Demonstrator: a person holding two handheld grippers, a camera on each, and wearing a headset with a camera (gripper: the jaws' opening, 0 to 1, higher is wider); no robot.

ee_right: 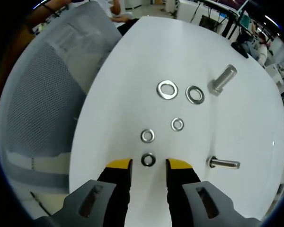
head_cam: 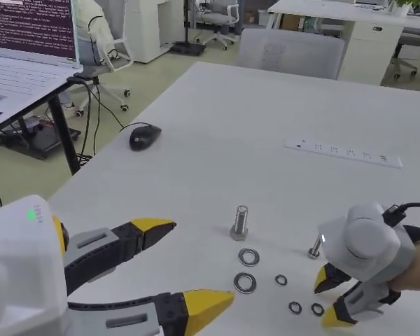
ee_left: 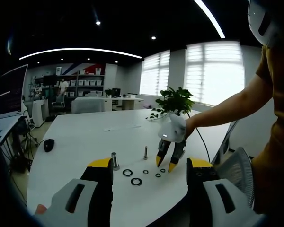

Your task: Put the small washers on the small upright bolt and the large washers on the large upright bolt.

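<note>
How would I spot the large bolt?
On the white table, look near the front edge. The large bolt stands upright just behind the two large washers, and is clearly thicker than the small bolt to its right.

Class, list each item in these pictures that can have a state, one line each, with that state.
Large bolt, upright, bare.
Small bolt, upright, bare.
Large washers, flat, on no bolt.
Small washers, flat, on no bolt.
Left gripper, open.
Right gripper, open, astride one small washer.
</note>
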